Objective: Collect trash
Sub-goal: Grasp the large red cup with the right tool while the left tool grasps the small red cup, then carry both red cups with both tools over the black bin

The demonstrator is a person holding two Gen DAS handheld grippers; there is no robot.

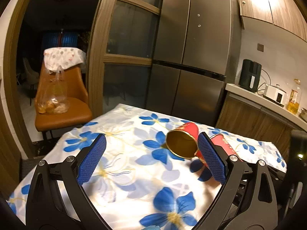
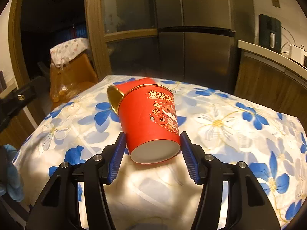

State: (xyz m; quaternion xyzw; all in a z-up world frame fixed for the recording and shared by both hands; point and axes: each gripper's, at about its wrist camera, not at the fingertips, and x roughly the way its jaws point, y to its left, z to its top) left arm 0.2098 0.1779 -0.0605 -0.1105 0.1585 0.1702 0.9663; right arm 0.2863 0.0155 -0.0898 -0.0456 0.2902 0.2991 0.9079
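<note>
A: Where are the cups (image 2: pixel 151 122) lying?

B: Two red paper cups are lying on their sides on the flowered cloth (image 2: pixel 220 122) covering the desk; the nearer cup is pointing its grey base toward the right gripper (image 2: pixel 151 140), and its printed side is facing up; the second cup (image 1: pixel 182 141) is lying just behind it, touching or nearly touching it, with its gold-lined mouth turned toward the orange chair (image 1: pixel 63 103).

A: What is the right gripper doing?

B: It is standing about half open; its blue pads are flanking the base of the nearer cup, one on each side; the pads are sitting right at the cup's wall, but I cannot tell whether they are pressing on it; the cup is resting on the cloth.

A: And the left gripper (image 1: pixel 151 147)?

B: It is standing wide open and holding nothing; seen from its own camera, its right pad (image 1: pixel 210 159) is overlapping the rim of the gold-mouthed cup, while its left pad is hanging well apart from that cup over bare cloth; the nearer cup is showing only as a red strip behind that right pad.

A: Anything else around the cups?

B: Beyond them a steel fridge (image 1: pixel 193 44) is standing; on the chair a clear bag (image 1: pixel 52 95) of something yellowish is sitting; a gloved hand (image 2: pixel 11 174) is showing at the cloth's edge.
</note>
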